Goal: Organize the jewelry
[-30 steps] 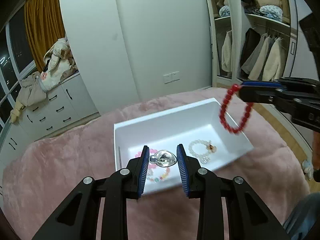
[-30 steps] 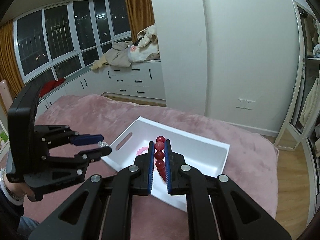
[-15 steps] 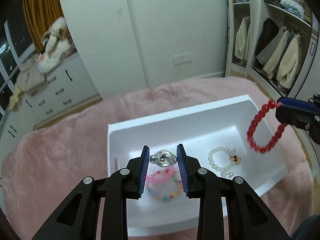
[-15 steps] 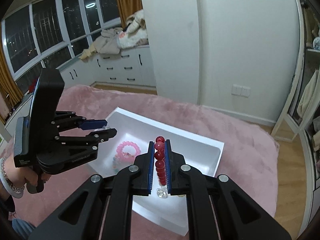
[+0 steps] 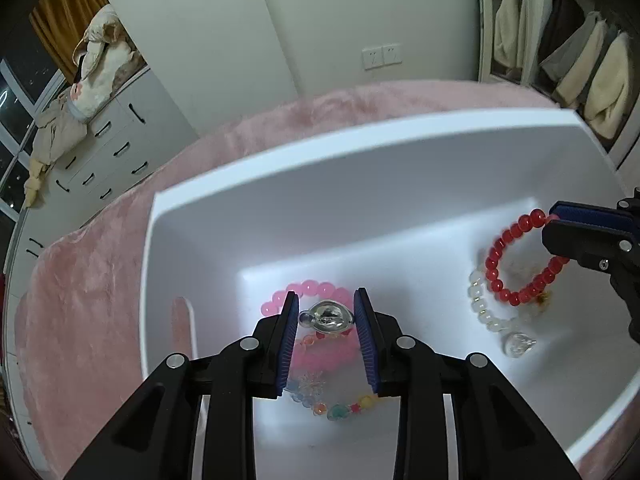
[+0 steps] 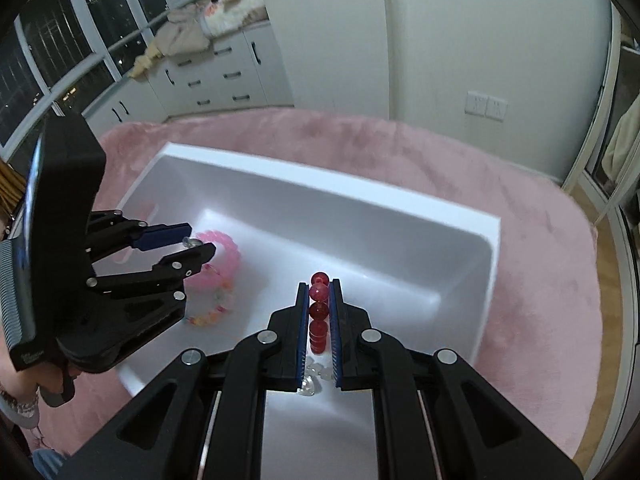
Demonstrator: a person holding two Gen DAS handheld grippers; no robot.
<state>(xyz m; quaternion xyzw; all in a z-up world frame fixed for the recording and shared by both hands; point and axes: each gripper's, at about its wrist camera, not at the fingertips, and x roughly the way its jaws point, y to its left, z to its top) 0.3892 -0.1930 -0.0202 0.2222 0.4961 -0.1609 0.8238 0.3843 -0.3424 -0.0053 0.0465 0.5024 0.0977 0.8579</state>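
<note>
My left claw (image 5: pixel 326 316) is clamped on a small silver charm (image 5: pixel 327 317). The blue pads press it from both sides near the tips, so the charm stays visible and can fall straight down when I let go. I hold it low inside the white bin (image 5: pixel 360 136), just above the pink bracelet (image 5: pixel 316 290) and the colourful bead bracelet (image 5: pixel 340 406) that lie on the bin floor.

My right claw (image 6: pixel 319 304) is nearly together, clamped on the red bracelet (image 5: pixel 516 258). Several red beads sit in a row between the pads, and the rest of the loop hangs free below. In the left view this loop hangs over the white bracelet (image 5: pixel 486 308) at the right end of the bin. I cannot tell if the lowest beads touch it already.

Both claws point steeply down into the bin, I think because the pieces are small and would bounce or roll if dropped from high. The bin stands on a pink fluffy cover (image 6: pixel 400 148), so a piece that misses could hide in the fibres; this is a good reason to release only inside the walls.

In my judgement the two pieces are ready for release, each at its own end, so they do not tangle together.
</note>
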